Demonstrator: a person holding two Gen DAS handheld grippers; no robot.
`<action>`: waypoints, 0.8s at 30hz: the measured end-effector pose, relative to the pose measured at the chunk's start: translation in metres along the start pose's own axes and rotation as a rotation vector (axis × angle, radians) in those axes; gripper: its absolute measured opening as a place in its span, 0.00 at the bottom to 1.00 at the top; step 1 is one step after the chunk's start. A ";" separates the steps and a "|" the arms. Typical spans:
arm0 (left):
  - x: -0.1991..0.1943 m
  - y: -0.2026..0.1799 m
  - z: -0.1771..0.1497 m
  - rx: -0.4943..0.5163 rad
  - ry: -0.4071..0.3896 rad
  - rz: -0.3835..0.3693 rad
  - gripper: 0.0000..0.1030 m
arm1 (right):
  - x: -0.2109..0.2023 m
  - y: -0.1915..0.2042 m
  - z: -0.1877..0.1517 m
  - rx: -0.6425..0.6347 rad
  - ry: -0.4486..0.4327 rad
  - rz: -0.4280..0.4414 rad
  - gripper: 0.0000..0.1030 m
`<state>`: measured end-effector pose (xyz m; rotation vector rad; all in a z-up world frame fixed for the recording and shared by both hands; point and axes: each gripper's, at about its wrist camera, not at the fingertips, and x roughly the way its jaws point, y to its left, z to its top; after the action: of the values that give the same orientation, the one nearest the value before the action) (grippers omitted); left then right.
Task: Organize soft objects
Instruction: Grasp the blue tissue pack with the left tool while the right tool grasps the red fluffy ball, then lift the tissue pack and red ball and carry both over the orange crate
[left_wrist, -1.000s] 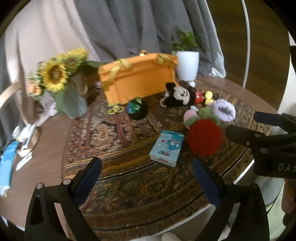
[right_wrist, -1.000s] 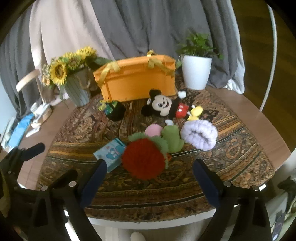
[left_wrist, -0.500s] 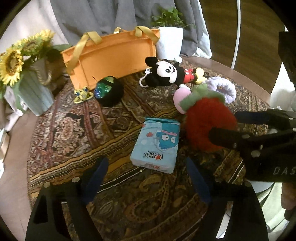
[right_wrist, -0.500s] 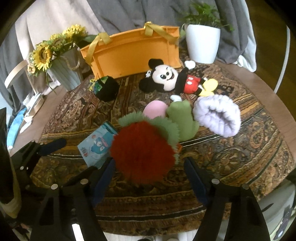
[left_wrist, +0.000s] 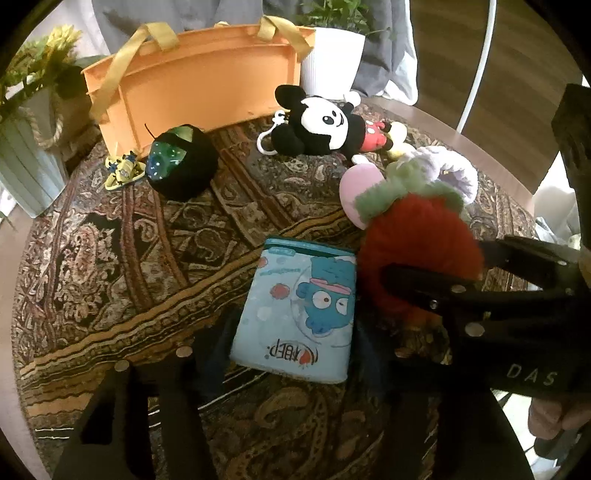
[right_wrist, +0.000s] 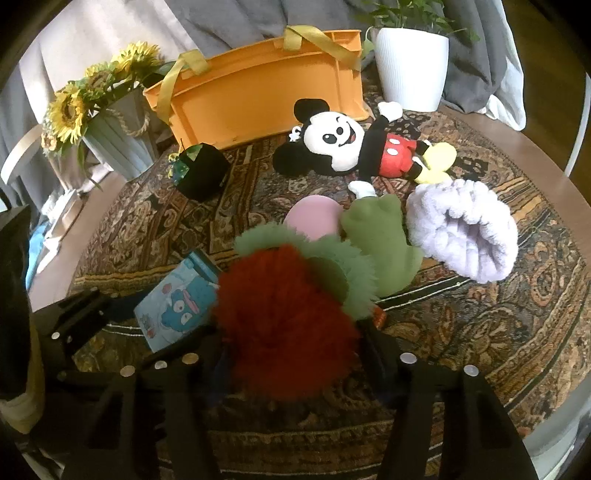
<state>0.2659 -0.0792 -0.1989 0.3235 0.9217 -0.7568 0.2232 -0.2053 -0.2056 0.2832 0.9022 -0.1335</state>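
The red plush (right_wrist: 284, 321) hides the right gripper's (right_wrist: 291, 363) fingertips.

Only a few letters can be read. On the light blue tissue pack (left_wrist: 295, 310), which lies on the patterned cloth, a printed word stands near the edge closest to the left wrist camera. It appears upside down in that view, beside a small red heart, and it seems to read "ABEP" or something similar; I cannot tell the letters for sure. The short line of small print near the top of the pack is too blurred to read.

On the black body of the right gripper (left_wrist: 436, 273), seen from the left wrist camera, the pale letters "DAS" stand. In the right wrist view the pack's print (right_wrist: 173, 310) is not legible.
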 end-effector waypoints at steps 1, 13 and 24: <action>0.000 0.000 0.001 0.001 0.000 0.005 0.54 | 0.001 0.000 0.000 0.002 -0.003 0.004 0.53; -0.015 0.014 -0.006 -0.072 -0.029 0.027 0.53 | -0.006 0.009 0.000 0.000 -0.046 -0.015 0.41; -0.065 0.015 0.002 -0.125 -0.153 0.096 0.53 | -0.052 0.016 0.017 -0.011 -0.150 -0.021 0.41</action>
<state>0.2537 -0.0404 -0.1455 0.1953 0.7994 -0.6234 0.2075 -0.1949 -0.1519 0.2502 0.7568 -0.1671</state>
